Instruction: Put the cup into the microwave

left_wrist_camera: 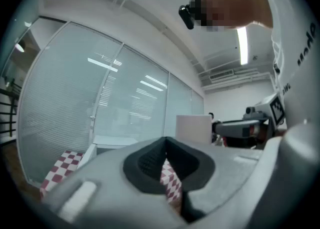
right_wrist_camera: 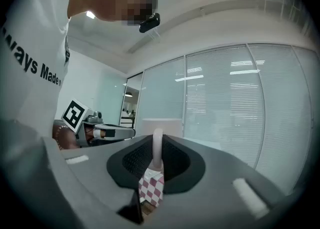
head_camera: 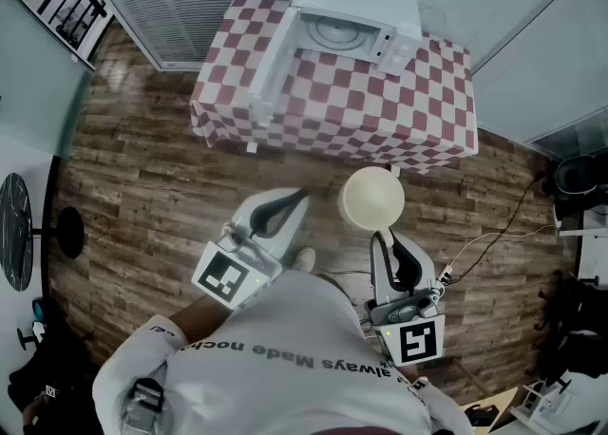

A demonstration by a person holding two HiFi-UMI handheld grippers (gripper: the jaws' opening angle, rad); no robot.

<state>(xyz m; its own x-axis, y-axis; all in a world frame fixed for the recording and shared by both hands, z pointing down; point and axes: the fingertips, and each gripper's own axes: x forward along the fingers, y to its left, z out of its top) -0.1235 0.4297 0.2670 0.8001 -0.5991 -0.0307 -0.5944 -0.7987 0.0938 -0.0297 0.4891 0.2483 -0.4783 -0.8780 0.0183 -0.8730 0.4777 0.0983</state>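
Overhead, the head view shows the cup [head_camera: 372, 198] in the air above the wooden floor [head_camera: 142, 196], short of the worktop [head_camera: 380, 110] with its red-and-white checked cloth. The right gripper [head_camera: 385, 234] carries it from the near side. On the worktop stands a white microwave [head_camera: 356, 15] with its door [head_camera: 275, 72] swung open to the left and the round turntable [head_camera: 334, 32] bare inside. The left gripper [head_camera: 296, 201] hangs just beside the cup, apart from it.

From above, the hold on the cup cannot be made out. The right gripper view supplies it: the fingers [right_wrist_camera: 175, 160] are clenched on the cup's white loop handle [right_wrist_camera: 157, 148], which stands upright between them, with the cup's pale body just beyond.

The left gripper view shows its own dark fingers [left_wrist_camera: 145, 163] pressed together with nothing between them; only a sliver of checked cloth shows through the gap. It also catches the cup from the side, upright, at the tip of the right gripper.
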